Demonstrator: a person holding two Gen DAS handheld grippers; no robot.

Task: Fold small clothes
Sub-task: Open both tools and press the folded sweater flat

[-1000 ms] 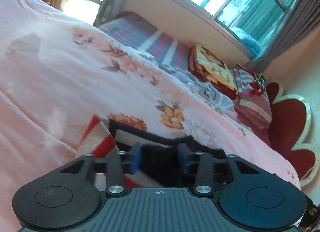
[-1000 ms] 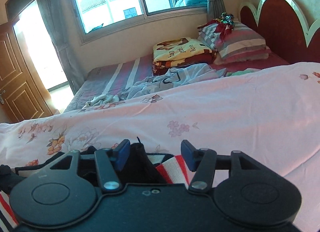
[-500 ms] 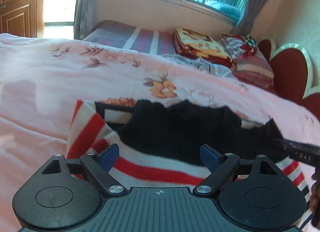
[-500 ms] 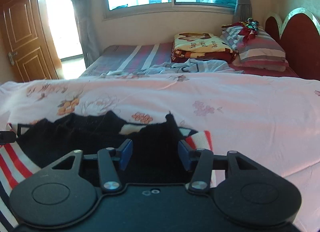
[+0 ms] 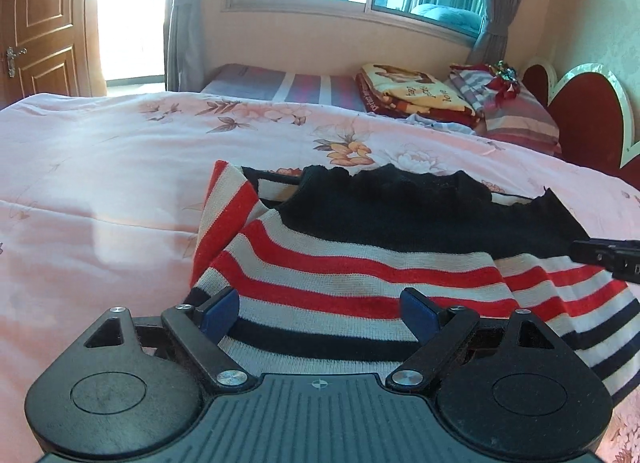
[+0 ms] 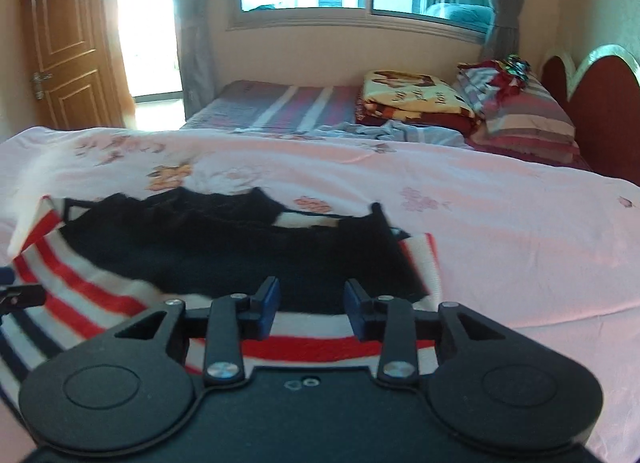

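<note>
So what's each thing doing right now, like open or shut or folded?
Left gripper: open, holding nothing.
Right gripper: open, holding nothing.
Striped sweater: lying on the bed, partly folded over.
Pink quilt: spread out.
Door: open.
Yellow blanket: folded.

Very little here can be read. The folded yellow blanket point(image 5: 412, 93) at the far end of the striped bed, beside the pillows, carries dark lettering across its top face; in the left wrist view one word looks like "love" point(image 5: 443, 96), and the words next to it stay too small and tilted to make out. In the right wrist view the same blanket point(image 6: 416, 97) shows the lettering blurred beyond reading. The left gripper's body bears only a small crosshair mark point(image 5: 319, 384), no text.
</note>
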